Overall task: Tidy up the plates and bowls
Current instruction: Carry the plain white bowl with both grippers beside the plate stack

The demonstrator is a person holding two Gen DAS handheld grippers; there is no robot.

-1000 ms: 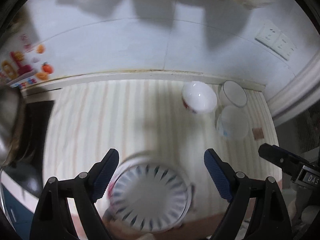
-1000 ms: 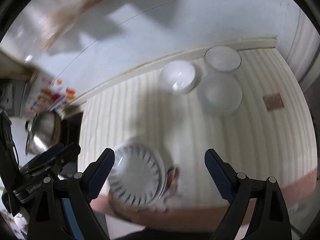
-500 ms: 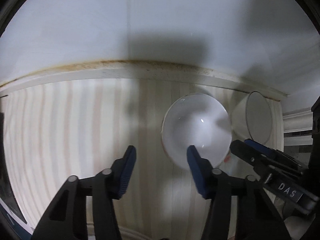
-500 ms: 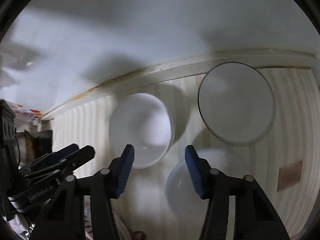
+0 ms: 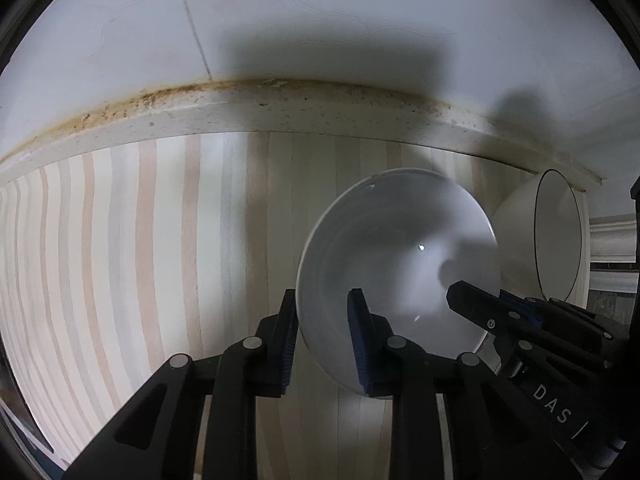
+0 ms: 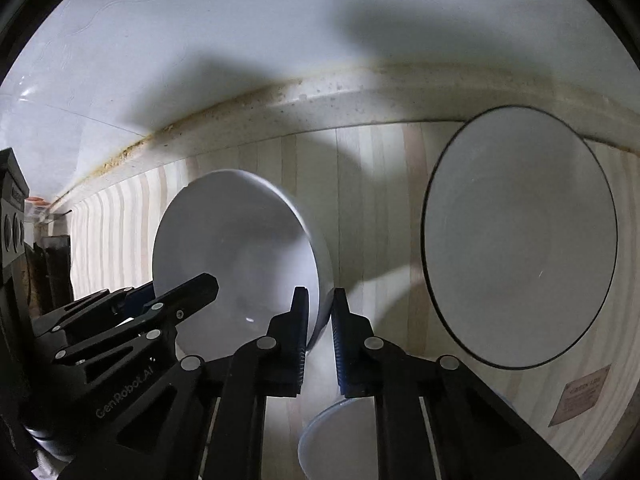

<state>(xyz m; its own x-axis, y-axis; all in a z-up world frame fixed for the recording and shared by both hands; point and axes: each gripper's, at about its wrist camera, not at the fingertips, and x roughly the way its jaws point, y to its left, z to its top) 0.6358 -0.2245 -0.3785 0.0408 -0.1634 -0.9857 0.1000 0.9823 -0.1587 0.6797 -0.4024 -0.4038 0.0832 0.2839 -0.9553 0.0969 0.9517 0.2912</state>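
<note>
Our left claw and right claw, jaws just closing, pinch opposite rims of 1 white bowl; uneven lifting could slip it.

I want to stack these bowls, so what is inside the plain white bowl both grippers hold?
The white bowl looks empty. Each hand-held gripper, left and right, has one finger inside its rim, hiding a small part of the inner wall.

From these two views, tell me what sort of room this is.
Most likely a home kitchen worktop. White bowls stand on a striped countertop cover, and the counter meets a glossy white tiled wall along a stained, grimy seam, as you would see behind a cooking area.
</note>
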